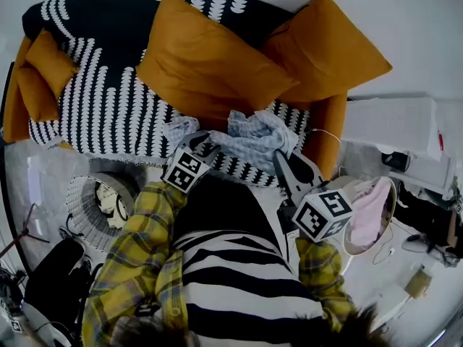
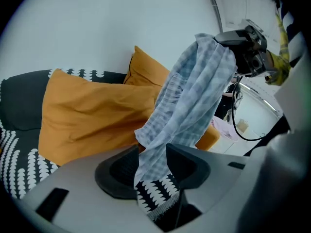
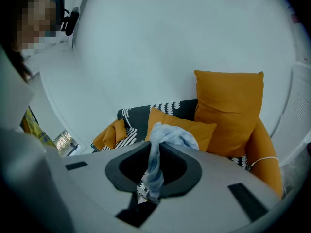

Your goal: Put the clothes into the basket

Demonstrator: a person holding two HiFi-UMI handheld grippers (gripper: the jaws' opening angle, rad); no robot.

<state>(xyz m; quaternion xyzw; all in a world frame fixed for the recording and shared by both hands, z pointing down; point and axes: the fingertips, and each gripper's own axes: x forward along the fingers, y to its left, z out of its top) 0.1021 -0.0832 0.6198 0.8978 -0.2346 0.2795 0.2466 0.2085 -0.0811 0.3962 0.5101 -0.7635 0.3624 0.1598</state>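
Note:
A light-blue checked garment lies bunched on the sofa's front edge in the head view. My right gripper is shut on a fold of it. In the left gripper view the same gripper holds the cloth up so that it hangs in a long drape. My left gripper stands partly open around the drape's lower end, and the cloth runs loosely between the jaws. The round basket sits on the floor to the right with a pink garment in it.
Two large orange cushions lean on the sofa's black-and-white throw. Small orange cushions lie at the left end. A round white ribbed object stands on the floor at left. Cables and boxes crowd the right.

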